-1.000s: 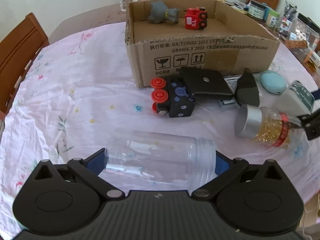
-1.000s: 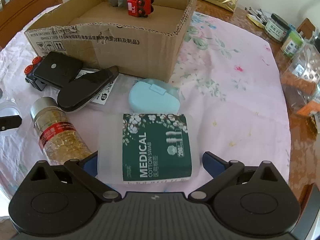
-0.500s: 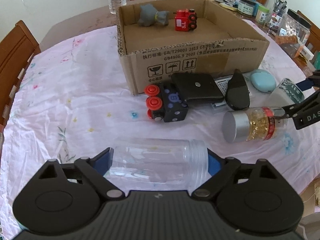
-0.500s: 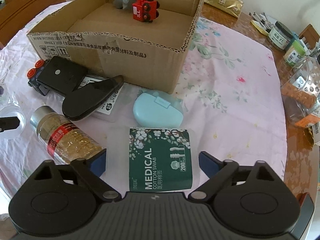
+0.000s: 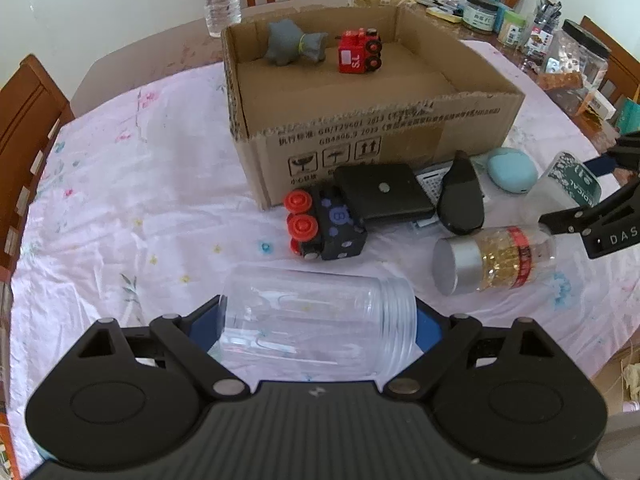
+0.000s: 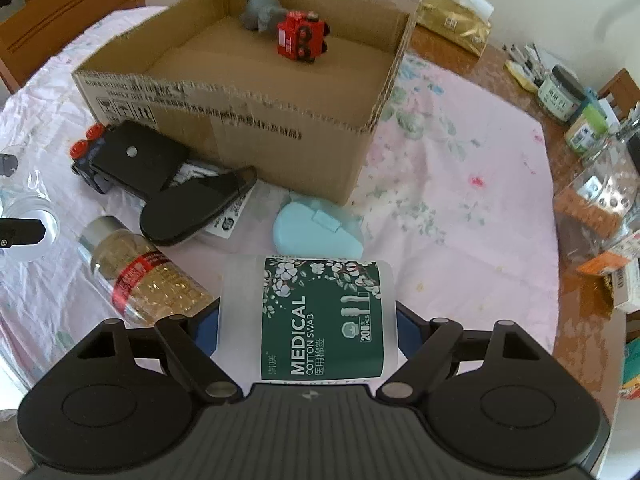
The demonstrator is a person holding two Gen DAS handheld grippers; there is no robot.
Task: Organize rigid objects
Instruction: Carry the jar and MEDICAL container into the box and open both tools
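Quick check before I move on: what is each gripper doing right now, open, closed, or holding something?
Left gripper: shut on the clear plastic jar.
Right gripper: jaws closing, pads pressing the cotton swab container.

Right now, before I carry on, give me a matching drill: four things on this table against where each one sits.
Things:
1. clear jar
2. cotton swab tub
3. red toy train
4. gold-bead bottle

Places:
A. inside the cardboard box
B. between the left gripper pads
C. lying on the tablecloth, ungripped
D. between the right gripper pads

Pairs: 1-B, 2-D, 3-A, 4-C
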